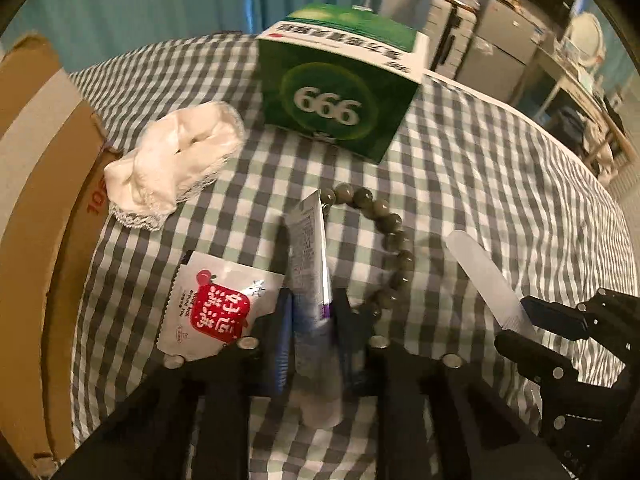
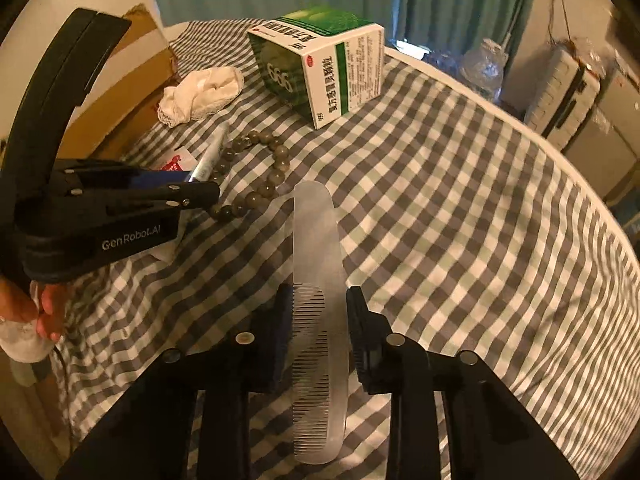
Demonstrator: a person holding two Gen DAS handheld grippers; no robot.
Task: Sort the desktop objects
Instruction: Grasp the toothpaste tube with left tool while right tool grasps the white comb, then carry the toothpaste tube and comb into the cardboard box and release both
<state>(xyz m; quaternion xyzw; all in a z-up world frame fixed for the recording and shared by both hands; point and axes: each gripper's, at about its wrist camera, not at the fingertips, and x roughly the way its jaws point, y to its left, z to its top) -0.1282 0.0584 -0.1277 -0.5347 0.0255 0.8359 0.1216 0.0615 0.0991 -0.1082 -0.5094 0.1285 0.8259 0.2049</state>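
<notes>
We pinched the cream tube (image 1: 310,264) in our left gripper (image 1: 310,316), while our right gripper (image 2: 316,320) straddled the translucent comb (image 2: 318,280) on the checked cloth (image 2: 460,220), seemingly not yet closed, ready for sorting.

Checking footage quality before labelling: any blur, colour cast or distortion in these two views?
Left wrist: warm dim cast, fisheye bends the table edge, tube soft up close, box slightly smeared. Right wrist: same cast, comb fairly sharp, background soft, corners vignetted.

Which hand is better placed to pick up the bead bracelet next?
Neither is free: the left gripper straddles the tube, the right gripper the comb. Left sits nearer the bracelet.
</notes>
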